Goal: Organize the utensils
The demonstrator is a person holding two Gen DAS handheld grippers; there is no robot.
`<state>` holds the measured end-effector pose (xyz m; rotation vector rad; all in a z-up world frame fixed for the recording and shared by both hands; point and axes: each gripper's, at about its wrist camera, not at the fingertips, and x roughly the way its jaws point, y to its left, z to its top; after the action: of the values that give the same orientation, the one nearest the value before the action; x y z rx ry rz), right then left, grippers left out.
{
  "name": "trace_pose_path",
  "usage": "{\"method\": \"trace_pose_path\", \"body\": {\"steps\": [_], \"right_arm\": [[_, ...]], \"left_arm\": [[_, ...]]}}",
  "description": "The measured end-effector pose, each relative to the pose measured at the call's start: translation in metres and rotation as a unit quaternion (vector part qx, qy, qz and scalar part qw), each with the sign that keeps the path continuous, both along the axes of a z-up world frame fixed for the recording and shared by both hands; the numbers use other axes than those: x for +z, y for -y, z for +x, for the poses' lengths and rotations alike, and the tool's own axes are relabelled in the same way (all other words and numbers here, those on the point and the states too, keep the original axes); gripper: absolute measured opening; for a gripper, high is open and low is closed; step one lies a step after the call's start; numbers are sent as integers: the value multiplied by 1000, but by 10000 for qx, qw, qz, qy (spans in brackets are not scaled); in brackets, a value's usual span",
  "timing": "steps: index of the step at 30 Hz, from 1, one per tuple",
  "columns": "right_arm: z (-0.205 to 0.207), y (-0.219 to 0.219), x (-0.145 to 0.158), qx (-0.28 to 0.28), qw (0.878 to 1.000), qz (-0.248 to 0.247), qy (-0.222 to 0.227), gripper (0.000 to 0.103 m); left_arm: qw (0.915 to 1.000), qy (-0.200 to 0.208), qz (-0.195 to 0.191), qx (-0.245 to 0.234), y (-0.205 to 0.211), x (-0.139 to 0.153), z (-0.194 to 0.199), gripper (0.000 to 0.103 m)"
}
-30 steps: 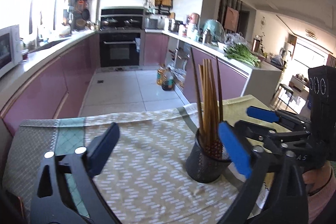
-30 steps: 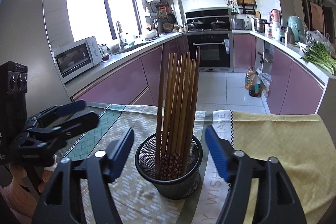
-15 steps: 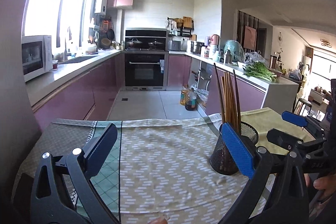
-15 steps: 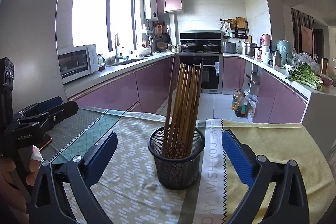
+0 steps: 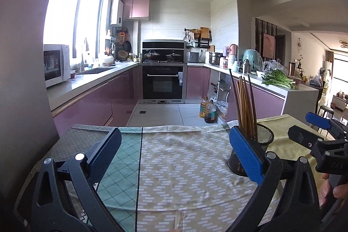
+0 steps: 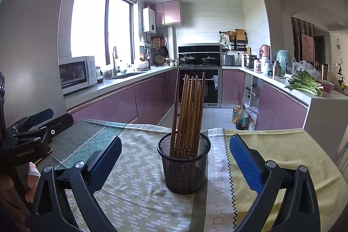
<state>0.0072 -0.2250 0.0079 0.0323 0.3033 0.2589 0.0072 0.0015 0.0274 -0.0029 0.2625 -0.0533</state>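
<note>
Beyond the table's far edge (image 6: 152,126), open tiled floor (image 6: 219,116) runs to the oven. On the patterned cloth (image 6: 134,188) stands a black mesh holder (image 6: 184,169), well inside the edges, with brown wooden chopsticks (image 6: 189,114) upright in it, leaning slightly left, tips down. The right gripper (image 6: 174,158) gapes fully wide, empty, pads clear of the holder. The left gripper (image 5: 174,156), equally wide and empty, hovers over bare cloth.

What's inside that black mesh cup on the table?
The black mesh cup holds a bundle of brown chopsticks, standing and leaning. Their patterned lower ends show through the mesh; the cup's floor stays hidden.
</note>
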Motion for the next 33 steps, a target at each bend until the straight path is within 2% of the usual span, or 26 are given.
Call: {"method": "trace_pose_path", "body": {"steps": [33], "right_arm": [[-15,2,-1,-334,9991,55,241,96]], "left_arm": [[9993,257,76,257,10,3,-24,98]]}}
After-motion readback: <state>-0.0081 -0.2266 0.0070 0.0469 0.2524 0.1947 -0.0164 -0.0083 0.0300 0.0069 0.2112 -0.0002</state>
